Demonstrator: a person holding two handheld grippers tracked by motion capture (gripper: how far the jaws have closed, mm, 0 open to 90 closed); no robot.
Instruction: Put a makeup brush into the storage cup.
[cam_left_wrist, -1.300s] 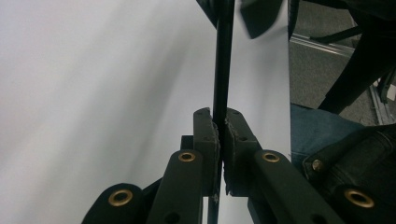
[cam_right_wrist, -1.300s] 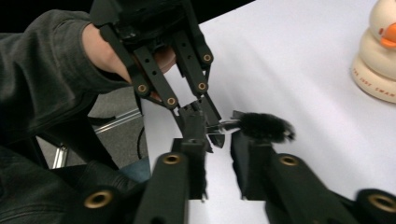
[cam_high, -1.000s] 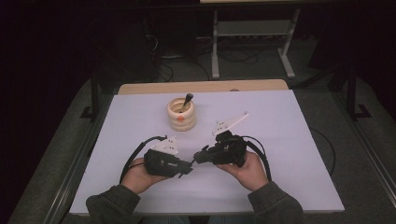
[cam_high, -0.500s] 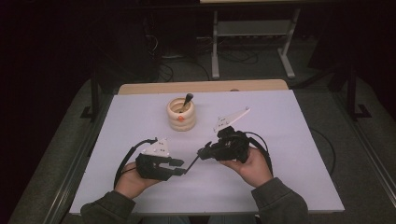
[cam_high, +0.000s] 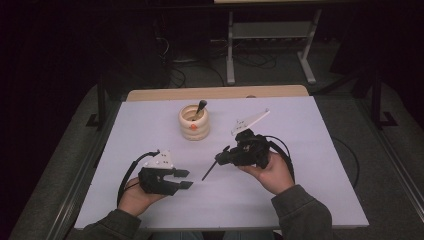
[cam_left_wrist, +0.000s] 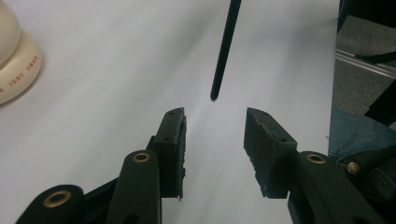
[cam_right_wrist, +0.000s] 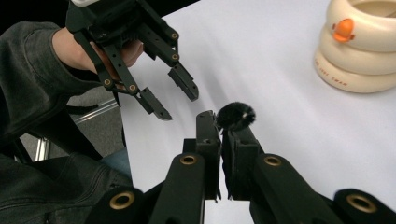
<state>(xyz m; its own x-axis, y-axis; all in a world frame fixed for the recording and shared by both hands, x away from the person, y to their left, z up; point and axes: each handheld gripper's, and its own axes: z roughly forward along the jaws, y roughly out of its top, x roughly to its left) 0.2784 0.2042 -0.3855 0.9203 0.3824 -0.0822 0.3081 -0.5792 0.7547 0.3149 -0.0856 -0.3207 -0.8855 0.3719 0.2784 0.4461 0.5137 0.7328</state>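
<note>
My right gripper (cam_high: 223, 156) is shut on a thin black brush (cam_high: 210, 169), held above the white table. The fuzzy brush head (cam_right_wrist: 236, 114) sits at the tips of my right gripper (cam_right_wrist: 222, 126), and the handle (cam_left_wrist: 226, 46) slants down toward my left gripper (cam_high: 186, 179). That gripper's jaws have just been opening, and in the left gripper view my left gripper (cam_left_wrist: 215, 121) has nothing between its pads. Its fingertips stop just short of the handle's end. The right gripper view shows the left gripper (cam_right_wrist: 180, 100) open at upper left.
A cream ringed holder (cam_high: 194, 131) with an orange spot stands at the table's middle back, with another dark brush (cam_high: 200, 107) standing in it. It also appears as the holder (cam_right_wrist: 359, 51) and the holder (cam_left_wrist: 14, 60) in the gripper views. A wooden strip (cam_high: 215, 93) lines the far edge.
The left gripper has pulled away to the left and toward the near edge, and its jaws have spread apart. The right gripper still holds the brush, now tilted with its handle free.
</note>
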